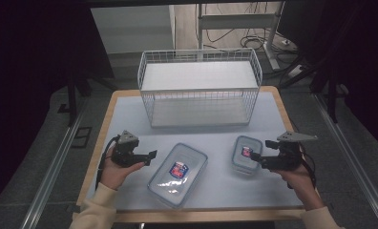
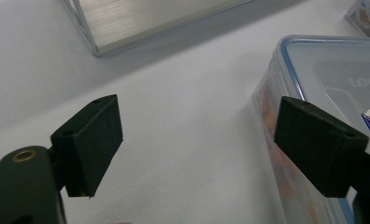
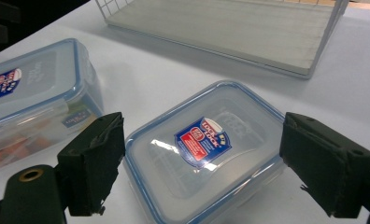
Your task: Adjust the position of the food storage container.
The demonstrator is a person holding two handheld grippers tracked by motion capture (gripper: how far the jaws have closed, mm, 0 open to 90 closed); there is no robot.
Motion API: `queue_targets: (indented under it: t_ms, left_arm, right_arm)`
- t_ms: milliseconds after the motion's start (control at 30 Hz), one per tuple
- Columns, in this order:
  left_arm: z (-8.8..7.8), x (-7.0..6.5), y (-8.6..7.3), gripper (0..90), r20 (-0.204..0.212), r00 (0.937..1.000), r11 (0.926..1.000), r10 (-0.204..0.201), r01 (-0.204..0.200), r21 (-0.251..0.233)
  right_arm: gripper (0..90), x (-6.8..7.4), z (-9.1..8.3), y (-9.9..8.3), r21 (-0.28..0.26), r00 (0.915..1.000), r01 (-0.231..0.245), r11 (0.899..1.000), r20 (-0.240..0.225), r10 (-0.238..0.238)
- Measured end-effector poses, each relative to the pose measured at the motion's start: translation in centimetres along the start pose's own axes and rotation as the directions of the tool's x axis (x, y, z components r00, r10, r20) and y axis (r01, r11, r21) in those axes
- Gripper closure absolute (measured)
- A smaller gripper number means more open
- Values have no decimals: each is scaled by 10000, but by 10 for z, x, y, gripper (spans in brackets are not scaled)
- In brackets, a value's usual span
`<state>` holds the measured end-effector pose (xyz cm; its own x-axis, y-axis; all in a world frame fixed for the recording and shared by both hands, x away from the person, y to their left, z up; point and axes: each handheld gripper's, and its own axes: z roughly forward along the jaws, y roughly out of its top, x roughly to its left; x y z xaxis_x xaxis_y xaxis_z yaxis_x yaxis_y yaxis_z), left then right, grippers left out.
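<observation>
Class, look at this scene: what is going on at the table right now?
A person holds a gripper in each hand. The left gripper is open beside the large lidded container. The right gripper is open, its fingers on either side of the small lidded container, not yet gripping it. A white wire basket stands behind them.

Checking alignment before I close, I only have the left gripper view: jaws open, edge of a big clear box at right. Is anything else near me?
Observer: Yes, a smaller lidded container lies to the right of the large container, apart from it.
Operator: Where's the right gripper?
Observer: The right gripper is open, its jaws either side of the small container, pads not touching it.
Operator: That metal edge top left of my view?
Observer: It's the base of a white wire basket standing on its side at the far end of the table, open face towards the person.
</observation>
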<state>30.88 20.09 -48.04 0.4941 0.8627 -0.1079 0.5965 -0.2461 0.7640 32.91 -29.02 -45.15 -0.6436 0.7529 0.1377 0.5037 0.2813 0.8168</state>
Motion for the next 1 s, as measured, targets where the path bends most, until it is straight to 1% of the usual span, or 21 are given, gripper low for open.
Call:
queue_targets:
  t_ms: [200, 267, 367, 467, 567, 600, 633, 667, 700, 767, 800, 833, 867, 900, 933, 967, 1000]
  left_arm:
    - [-4, -3, 1, 196, 191, 9998, 10000, 39, -37, -87]
    - [-7, -4, 2, 201, 248, 9997, 9999, -70, 74, -149]
    - [-11, -5, 4, 220, 447, 9985, 9994, -311, 318, -158]
    - [-13, -6, 2, 250, 590, 9978, 9995, -316, 320, -61]
    - [-14, -4, 0, 297, 793, 9962, 9994, -355, 349, 85]
    - [-14, -4, 0, 313, 793, 9962, 9994, -355, 349, 85]
    - [-14, -3, 0, 313, 839, 9958, 9993, -357, 351, 94]
    - [-16, -2, 1, 400, 929, 9952, 9995, -293, 279, 155]
    - [-16, -2, 1, 453, 929, 9952, 9995, -293, 279, 155]
    - [-20, -2, 1, 580, 1191, 9927, 9997, -203, 184, 172]
    - [-23, -3, 0, 580, 1375, 9904, 9998, -130, 107, 172]
    - [-28, -5, -3, 730, 1611, 9869, 9998, -28, 0, 175]
    - [-28, -5, -3, 774, 1611, 9869, 9998, -28, 0, 175]
    - [-32, -7, -6, 774, 1755, 9845, 9997, 55, -94, 211]
    - [-35, -10, -8, 823, 1881, 9820, 9994, 148, -204, 278]
    - [-41, -16, -14, 876, 2146, 9761, 9985, 334, -417, 343]
    - [-41, -16, -14, 885, 2146, 9761, 9985, 334, -417, 343]
  right_arm:
    - [144, 0, -2, -1, 20, 10000, 59, 10000, 64, -59]
    - [145, 0, -2, -1, -7, 10000, 52, 10000, 70, -52]
    - [147, 0, -2, -1, 0, 9999, 51, 10000, 135, -51]
    - [150, 0, -1, -1, 44, 9998, 79, 10000, 185, -80]
    - [151, 2, 1, 0, 90, 9997, 131, 9999, 199, -133]
    - [151, 2, 1, 0, 90, 9997, 131, 9999, 199, -133]
    - [151, 2, 2, 0, 103, 9998, 132, 9999, 178, -134]
    - [151, 2, 3, -1, 168, 9997, 153, 9997, 186, -156]
    - [151, 2, 3, -1, 168, 9997, 153, 9997, 186, -156]
    - [151, 0, 4, -3, 207, 9997, 91, 9997, 222, -96]
    - [151, 0, 4, -3, 207, 9997, 91, 9997, 222, -96]
    - [152, -1, 3, -4, 222, 9996, 24, 9998, 293, -30]
    - [153, -2, 3, -4, 202, 9995, 22, 9998, 303, -28]
    - [153, -2, 3, -4, 202, 9995, 22, 9998, 303, -28]
    - [153, -2, 2, -4, 195, 9995, -2, 9998, 327, -4]
    - [154, -2, 0, -4, 144, 9993, -17, 9999, 364, 12]
    - [154, -2, 0, -4, 144, 9993, -17, 9999, 364, 12]
